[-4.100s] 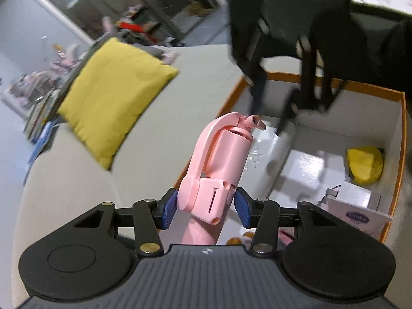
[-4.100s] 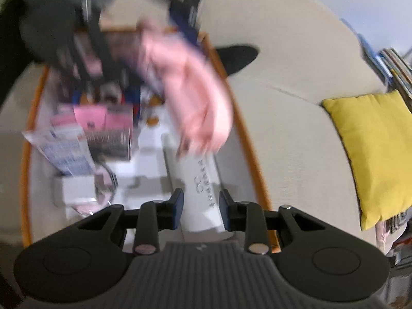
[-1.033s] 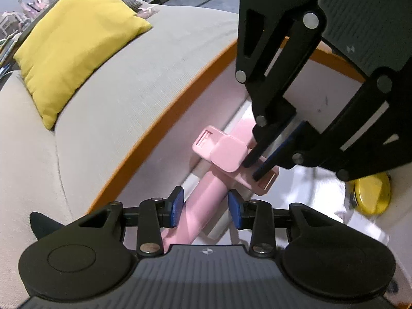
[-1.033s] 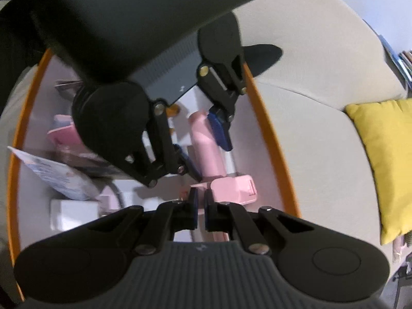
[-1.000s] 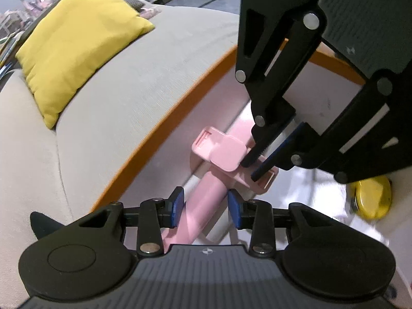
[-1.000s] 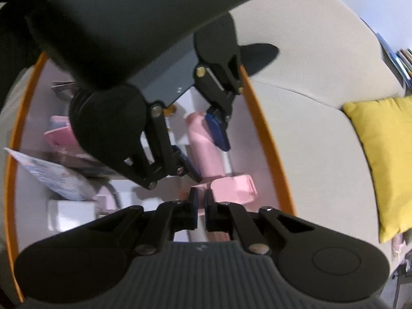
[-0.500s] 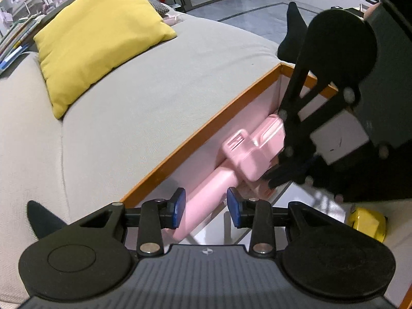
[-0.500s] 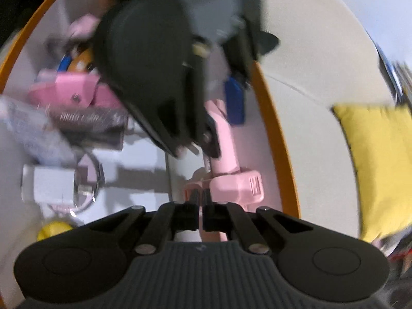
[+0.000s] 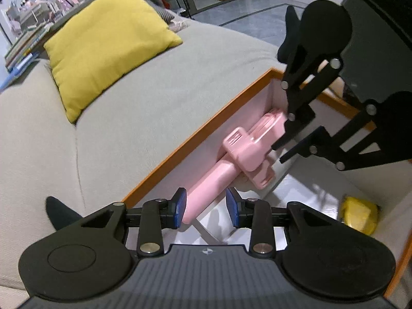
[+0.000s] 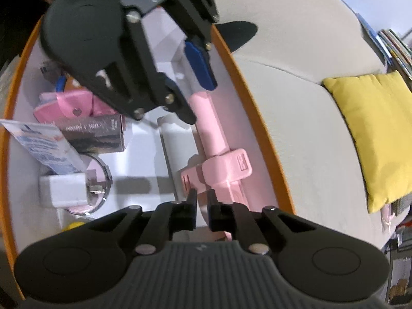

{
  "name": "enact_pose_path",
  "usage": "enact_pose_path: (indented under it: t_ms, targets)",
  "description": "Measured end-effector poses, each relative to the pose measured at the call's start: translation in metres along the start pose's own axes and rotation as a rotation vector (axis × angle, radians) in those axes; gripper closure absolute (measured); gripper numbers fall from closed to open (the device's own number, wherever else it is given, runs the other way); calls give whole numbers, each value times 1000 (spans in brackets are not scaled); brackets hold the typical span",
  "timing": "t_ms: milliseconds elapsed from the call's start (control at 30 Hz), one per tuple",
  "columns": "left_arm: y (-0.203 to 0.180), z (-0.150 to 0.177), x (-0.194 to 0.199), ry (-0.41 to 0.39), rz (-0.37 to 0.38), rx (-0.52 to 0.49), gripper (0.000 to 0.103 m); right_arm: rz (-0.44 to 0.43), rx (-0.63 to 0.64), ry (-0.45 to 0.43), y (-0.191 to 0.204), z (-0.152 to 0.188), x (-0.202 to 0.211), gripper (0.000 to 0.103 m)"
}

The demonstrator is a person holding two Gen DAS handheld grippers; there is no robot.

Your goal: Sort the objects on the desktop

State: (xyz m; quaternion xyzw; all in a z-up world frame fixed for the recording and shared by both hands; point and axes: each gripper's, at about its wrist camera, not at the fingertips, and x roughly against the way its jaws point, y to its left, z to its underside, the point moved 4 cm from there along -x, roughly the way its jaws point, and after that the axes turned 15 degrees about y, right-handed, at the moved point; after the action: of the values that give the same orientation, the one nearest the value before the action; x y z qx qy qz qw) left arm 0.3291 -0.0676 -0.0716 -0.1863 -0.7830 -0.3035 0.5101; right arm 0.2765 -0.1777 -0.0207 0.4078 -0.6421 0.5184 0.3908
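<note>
Where it lies boxed, the pink selfie stick (image 9: 247, 152) is folded.

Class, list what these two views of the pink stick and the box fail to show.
- Left view: the far end of the pink stick is hidden by the right hand-held gripper.
- Right view: the box corner is hidden by the left hand-held gripper; carton print is blurred.

Can't really tell if the right gripper (image 10: 201, 200) has a grip on the pink selfie stick (image 10: 215, 152), its nearly shut tips cover that end. The yellow thing (image 9: 359, 217) in the box (image 9: 203, 134) is blurry, and the left gripper (image 10: 198, 77) hides the stick's far end.
</note>
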Motion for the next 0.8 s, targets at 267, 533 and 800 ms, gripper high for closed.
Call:
enact_pose_path:
  t_ms: [267, 533, 800]
  targets:
    - [-25, 15, 59, -40, -81, -11, 63, 74, -49, -9, 14, 15, 49, 82]
    - [-44, 33, 119, -128, -106, 57, 63, 86, -214, -75, 37, 32, 108, 79]
    - [-50, 57, 152, -191, -61, 214, 50, 127, -403, -215, 71, 41, 144, 63]
